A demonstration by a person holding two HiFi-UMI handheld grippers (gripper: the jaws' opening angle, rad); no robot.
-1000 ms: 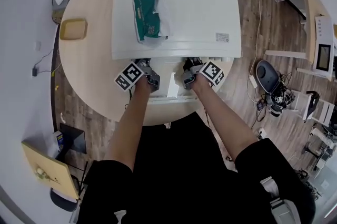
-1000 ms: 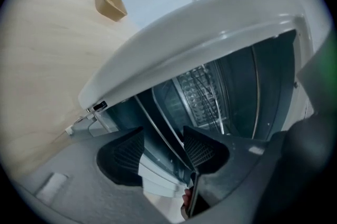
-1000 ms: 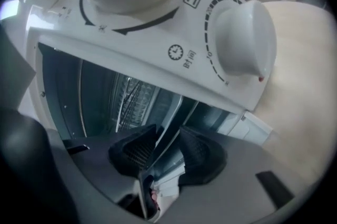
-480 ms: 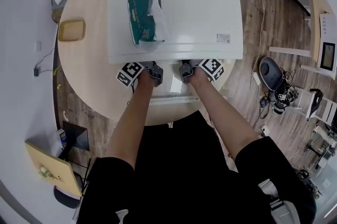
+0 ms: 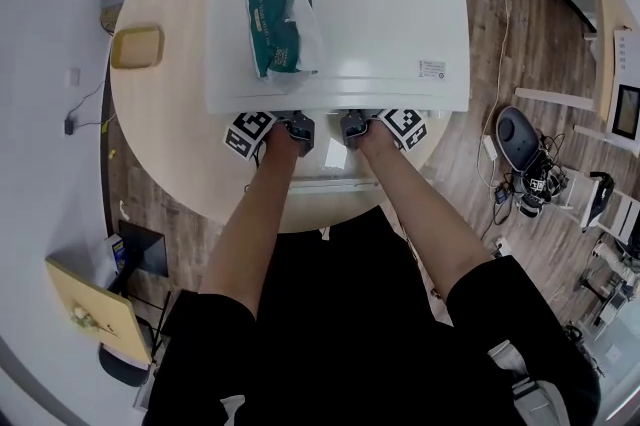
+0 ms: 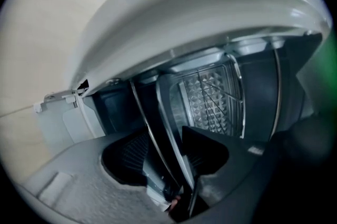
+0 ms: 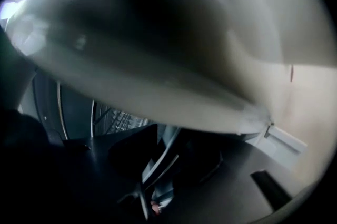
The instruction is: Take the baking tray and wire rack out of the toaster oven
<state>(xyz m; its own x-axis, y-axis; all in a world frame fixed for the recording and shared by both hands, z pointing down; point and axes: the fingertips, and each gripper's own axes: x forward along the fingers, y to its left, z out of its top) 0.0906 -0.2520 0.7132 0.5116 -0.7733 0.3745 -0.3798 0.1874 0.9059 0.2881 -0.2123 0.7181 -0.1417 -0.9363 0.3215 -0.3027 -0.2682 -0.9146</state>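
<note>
Left tool is half-wide, astride the front rims of the baking tray and wire rack inside the toaster oven. Right tool is narrow around them; I cannot tell if it pinches. Best to close both 2 evenly, then pull back level. The label above the right tool is unreadable.

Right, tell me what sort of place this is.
Likely a lab or office, not a kitchen: toaster oven on a round table, wood floor, cables and gadgets lying at the right.
</note>
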